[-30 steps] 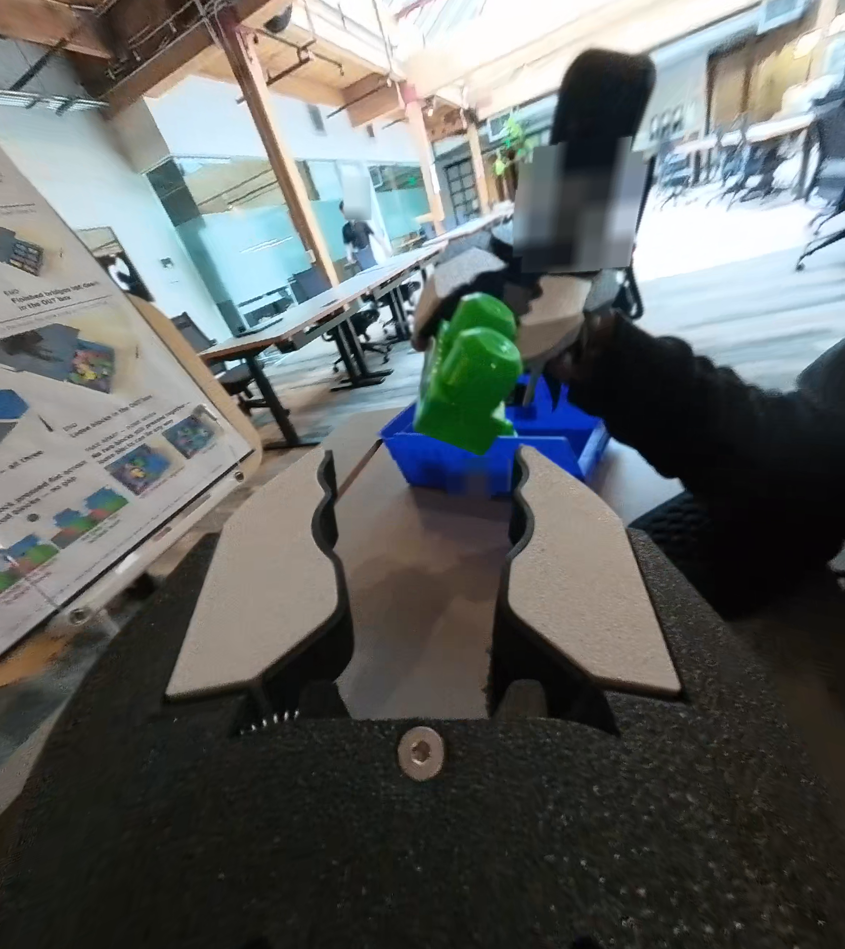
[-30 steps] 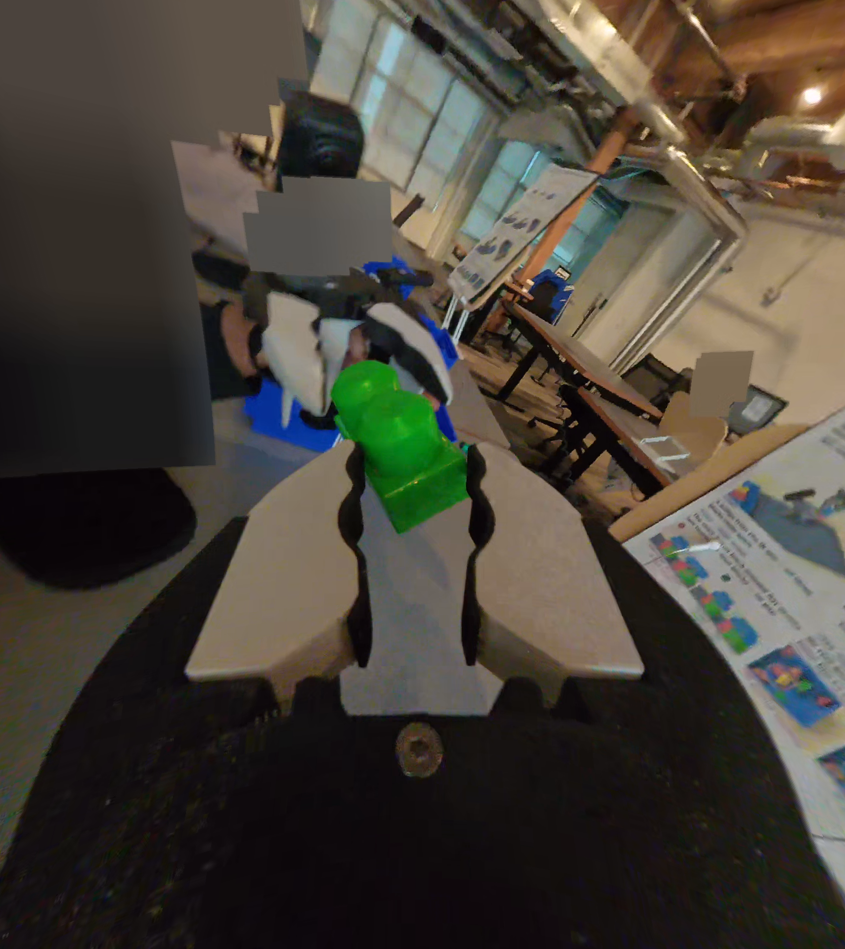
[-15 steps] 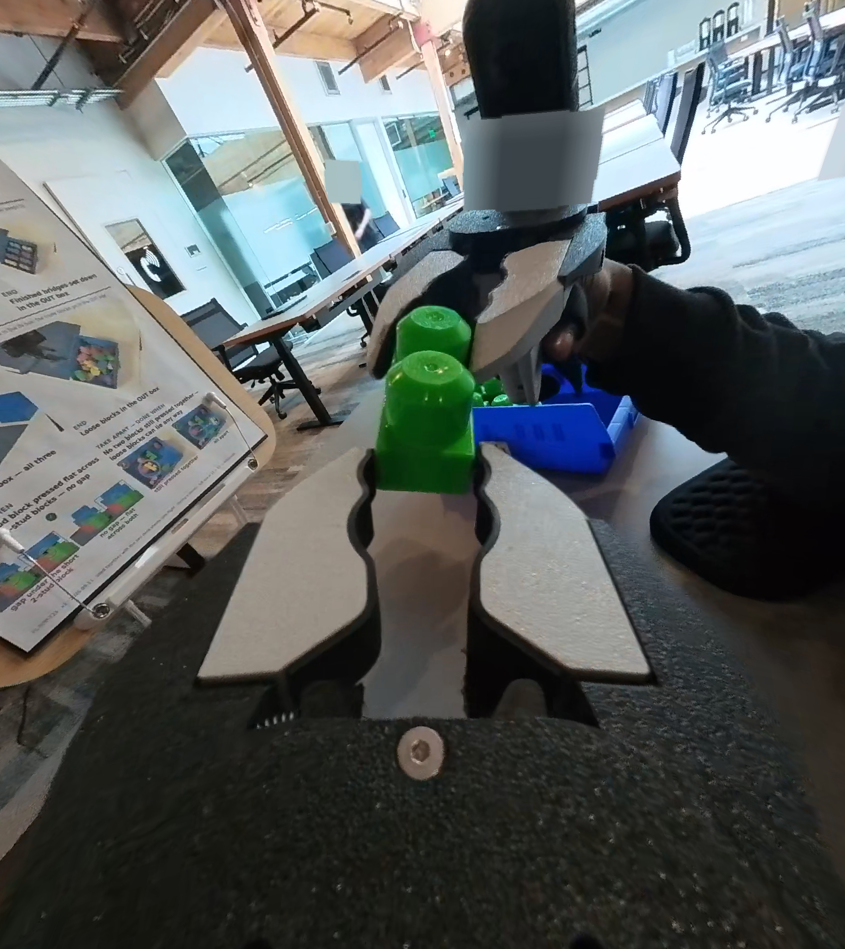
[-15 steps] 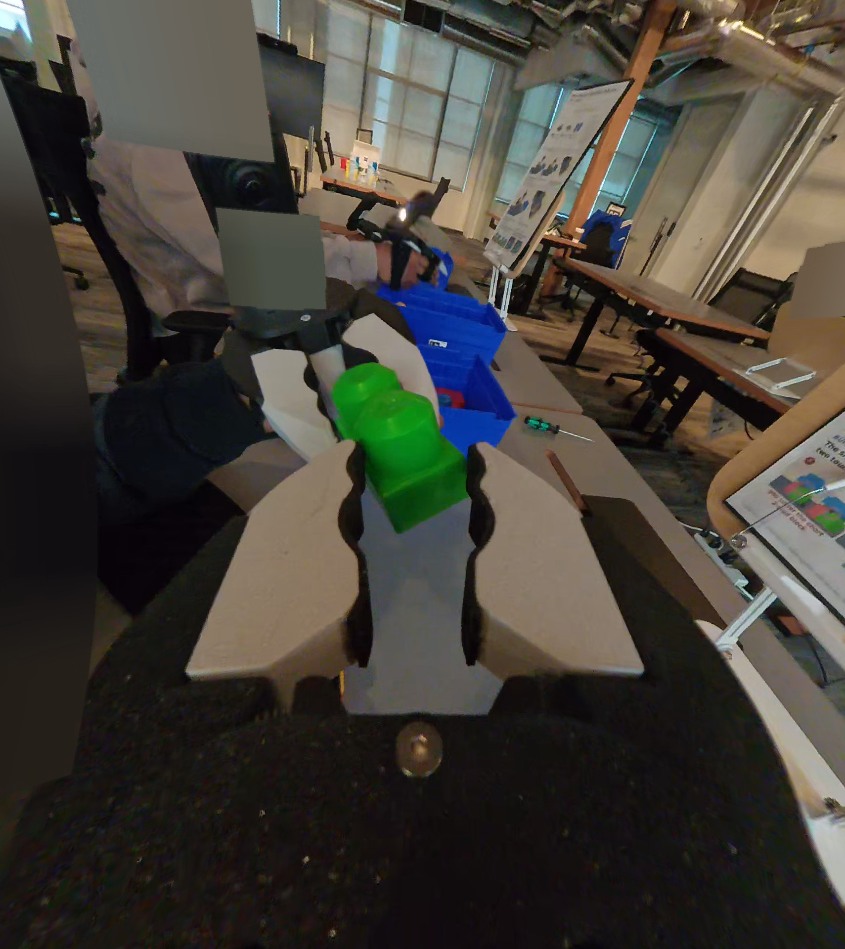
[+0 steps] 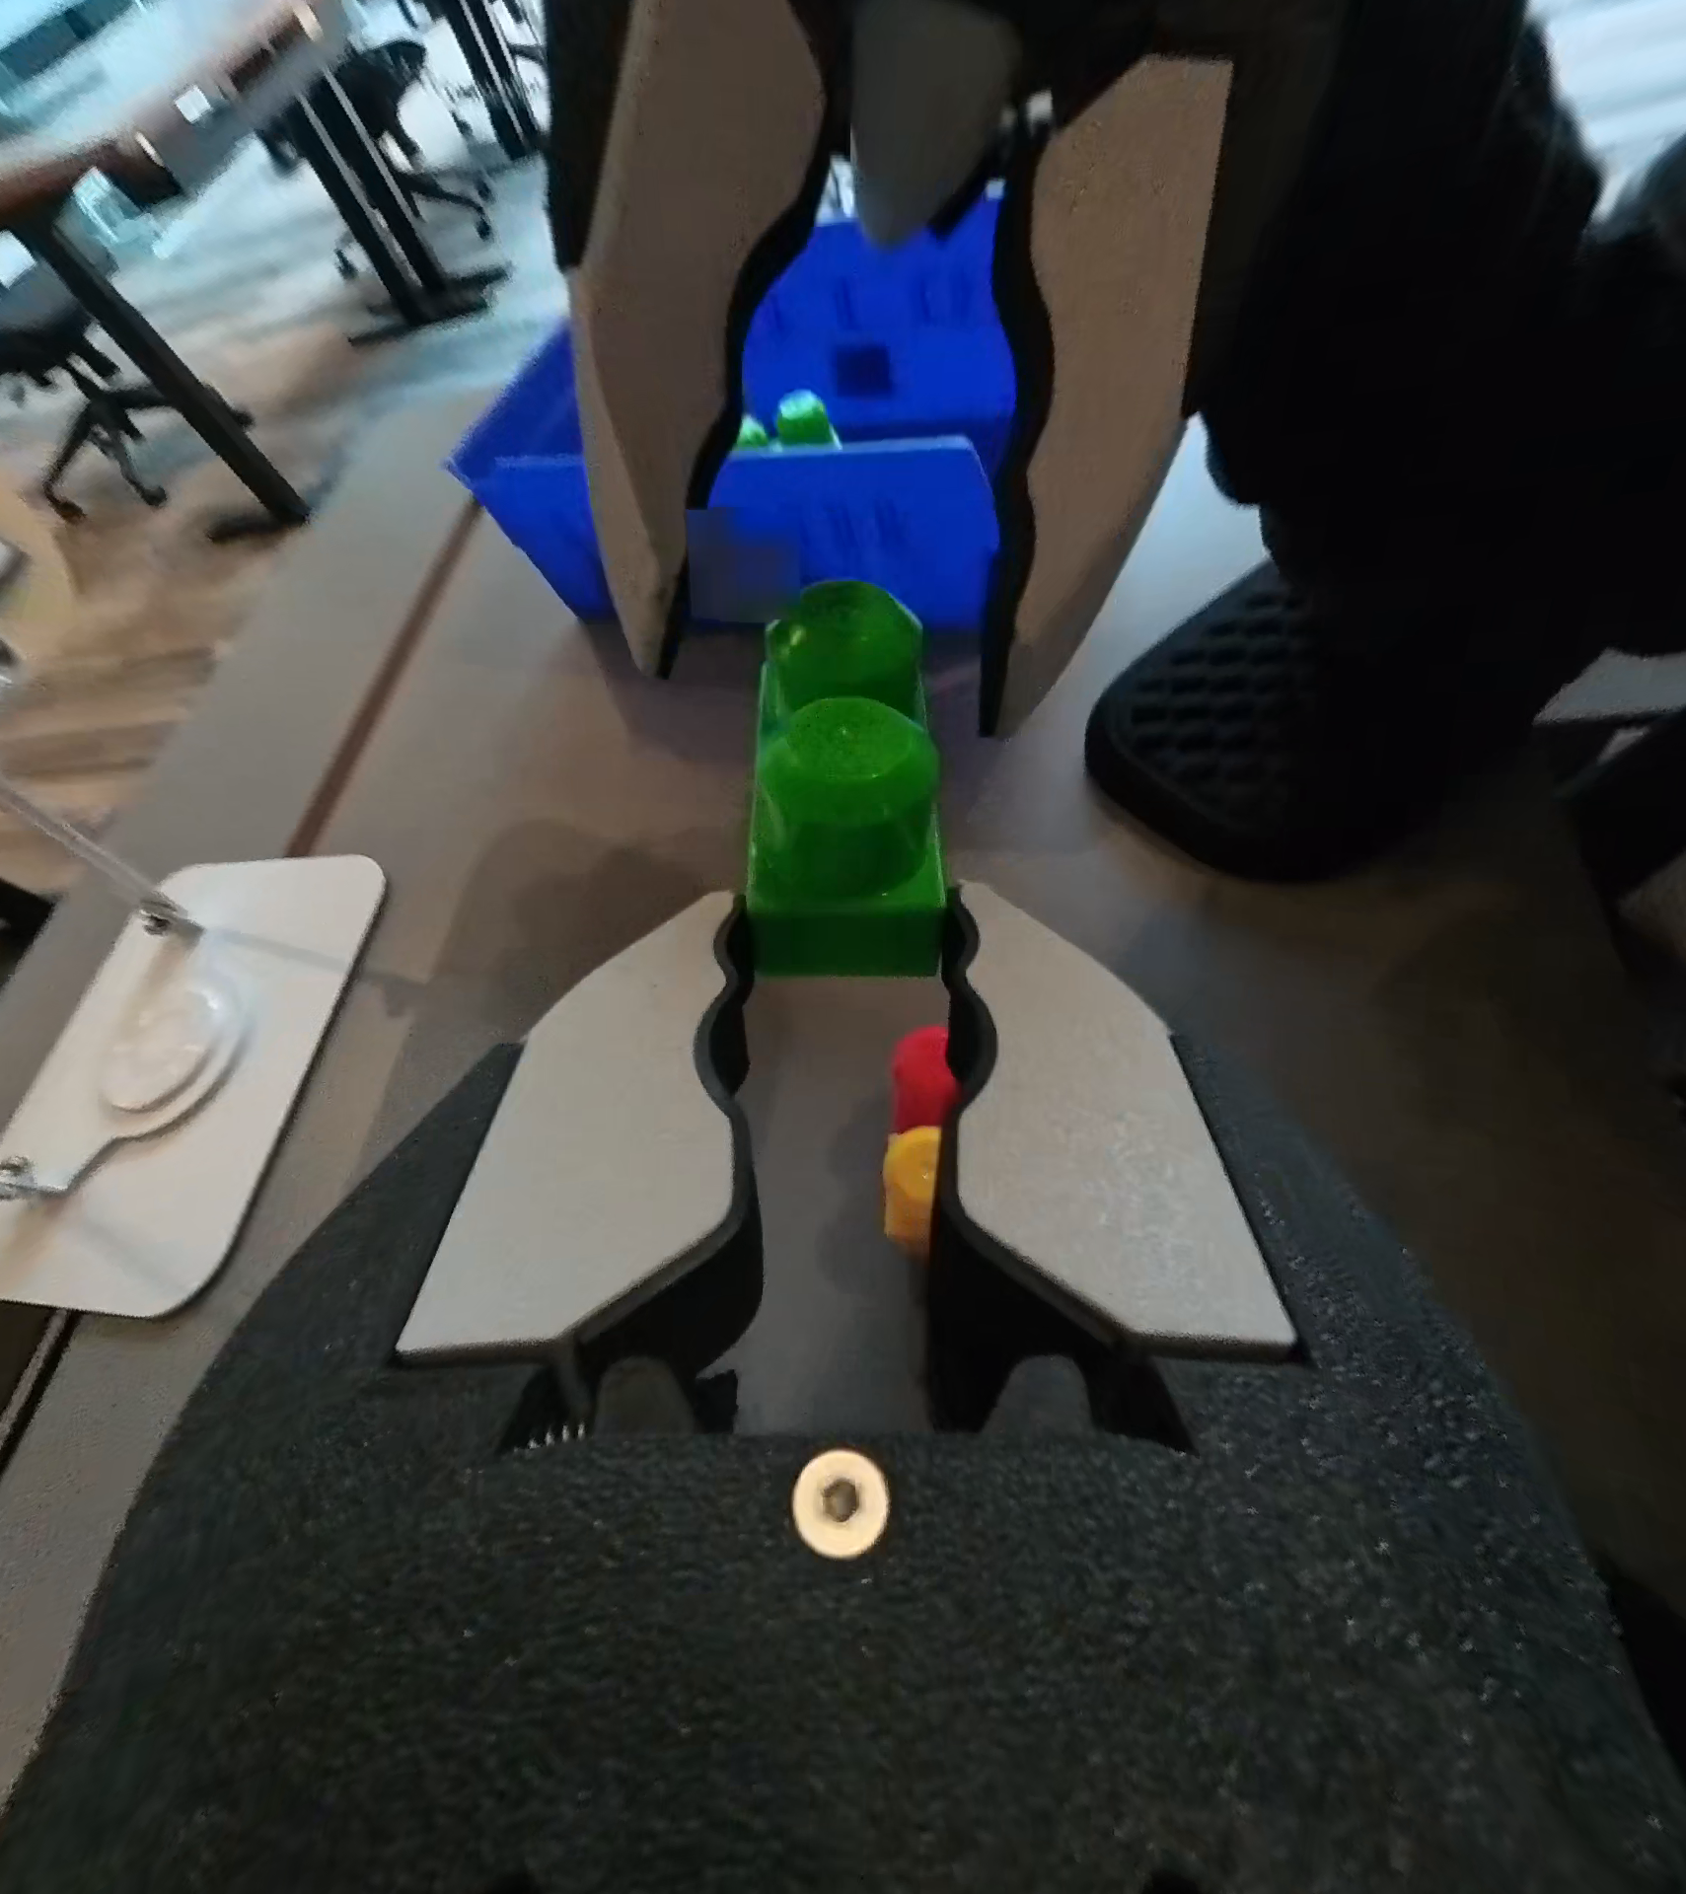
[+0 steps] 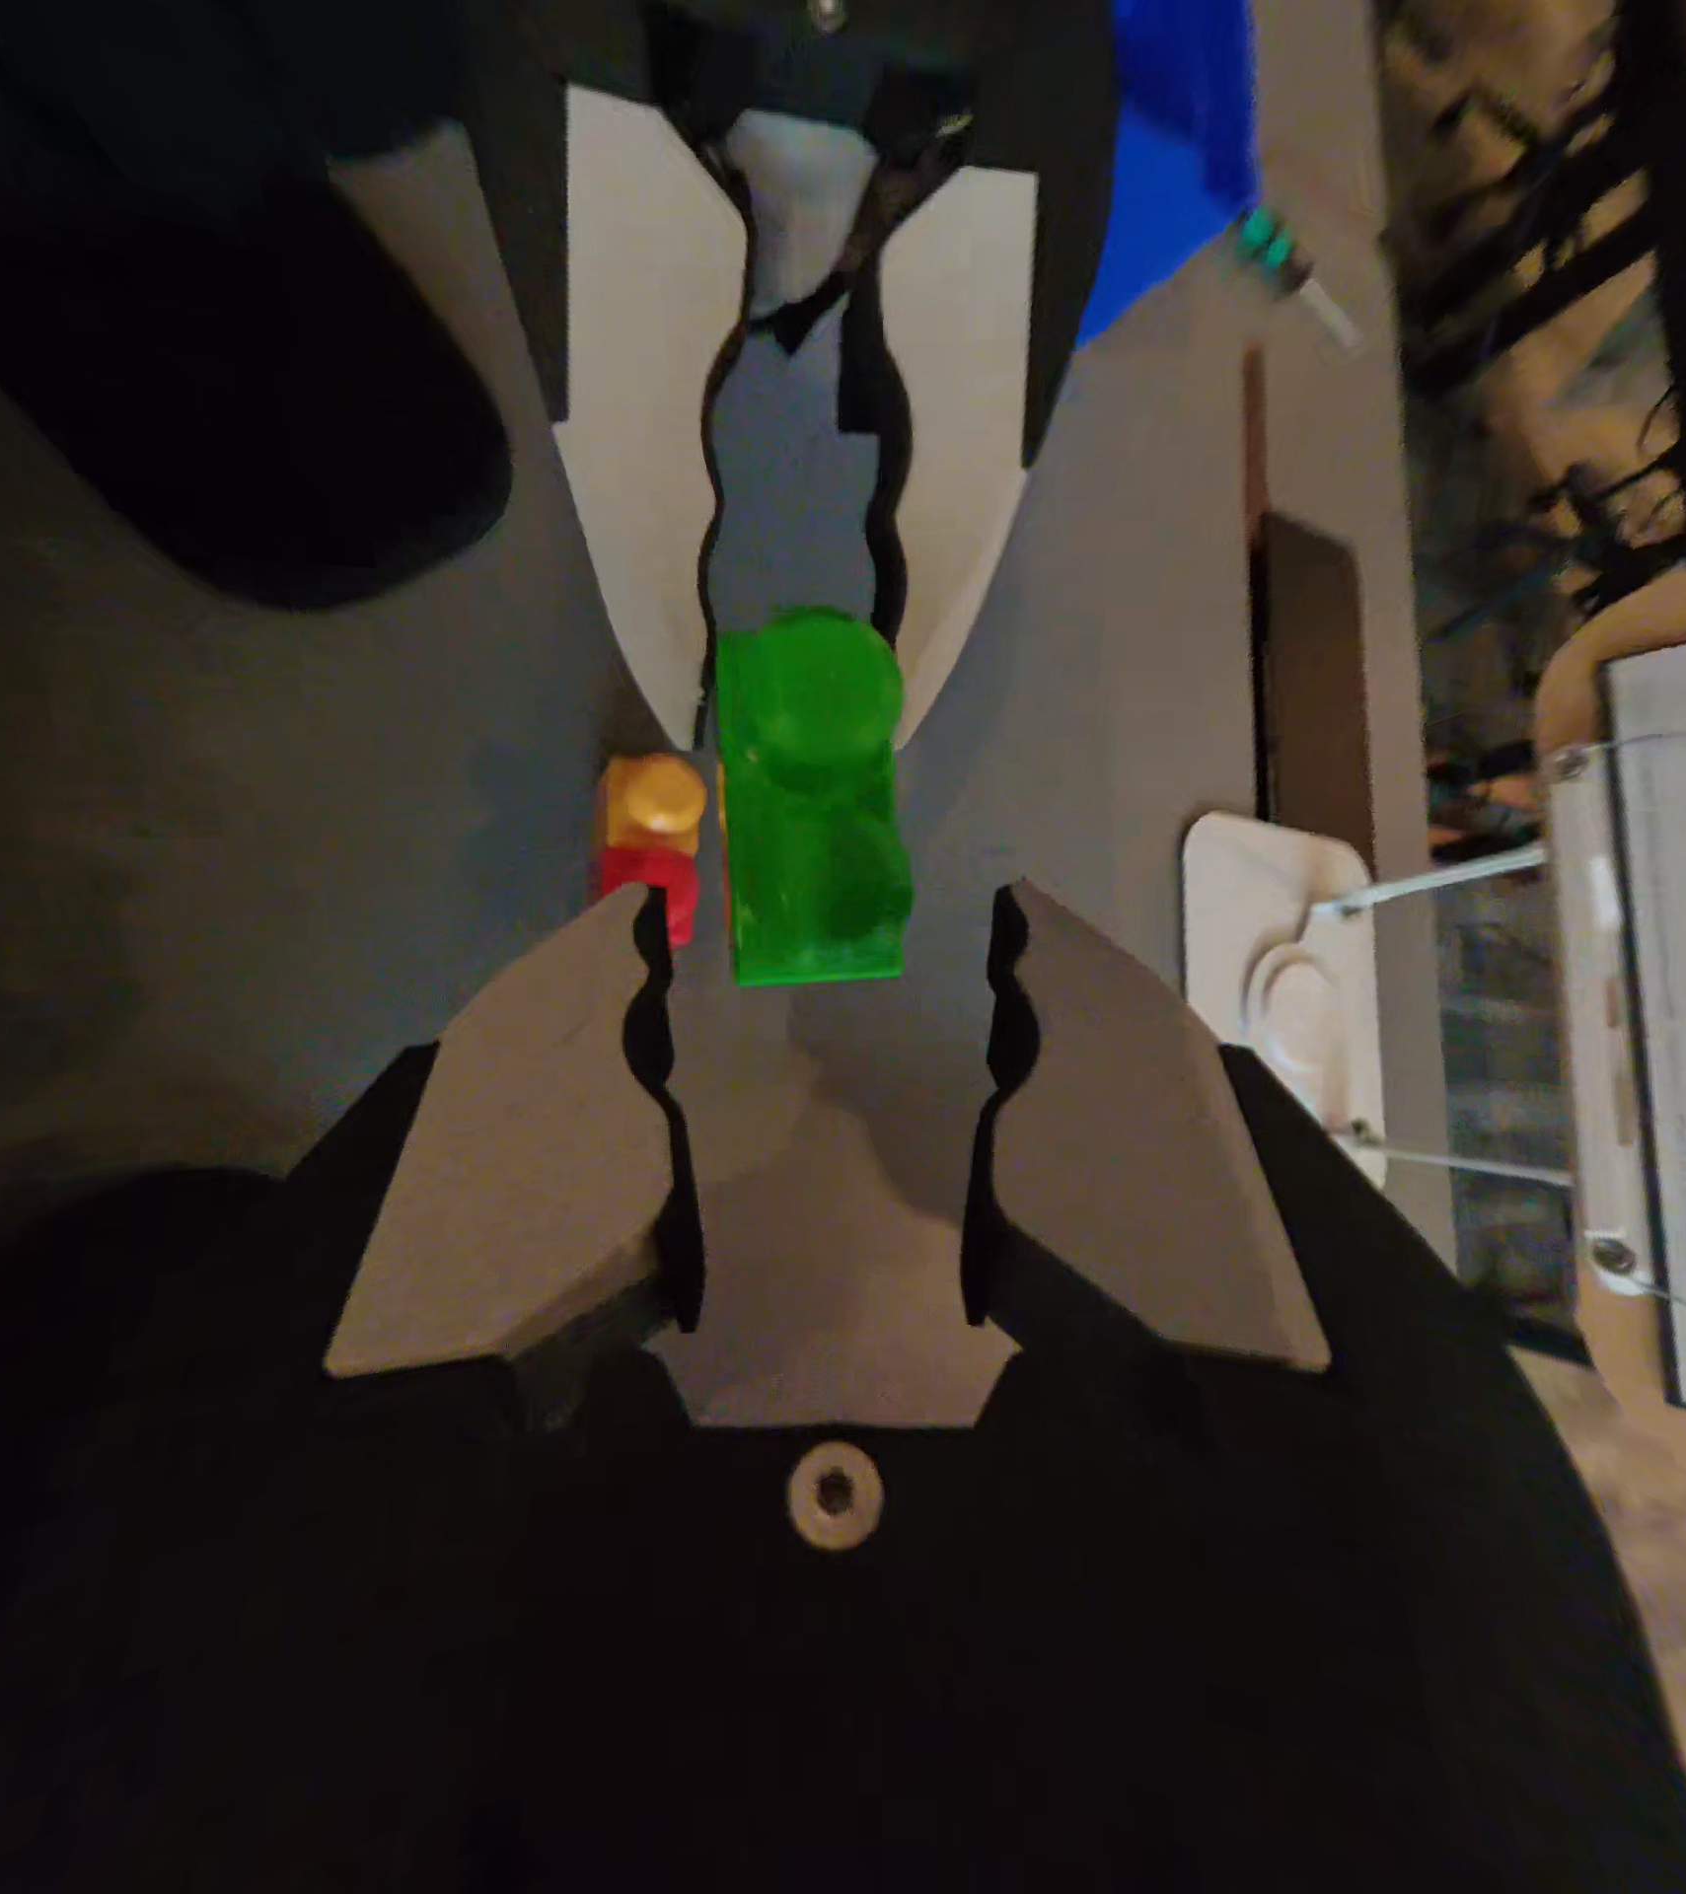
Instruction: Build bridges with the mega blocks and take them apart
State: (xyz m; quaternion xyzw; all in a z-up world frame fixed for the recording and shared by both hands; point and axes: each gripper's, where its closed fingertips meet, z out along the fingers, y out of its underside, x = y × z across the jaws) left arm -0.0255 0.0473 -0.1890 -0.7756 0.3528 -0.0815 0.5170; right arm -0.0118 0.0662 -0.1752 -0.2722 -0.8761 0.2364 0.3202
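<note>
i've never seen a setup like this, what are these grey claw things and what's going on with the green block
There is no robot arm here. A person holds a hand-held two-finger tool in each hand, and each carries a camera looking forward along its fingers. One picture comes from the left tool, the other from the right tool; they face each other, so each also shows the other farther off.

The left tool is shut on one end of a green two-stud block, just above or on the grey table; contact is unclear. The right tool is open, its fingers apart from the block. Beside the green block stand a small red block and a yellow block. Behind is a blue bin with more green pieces.
</note>
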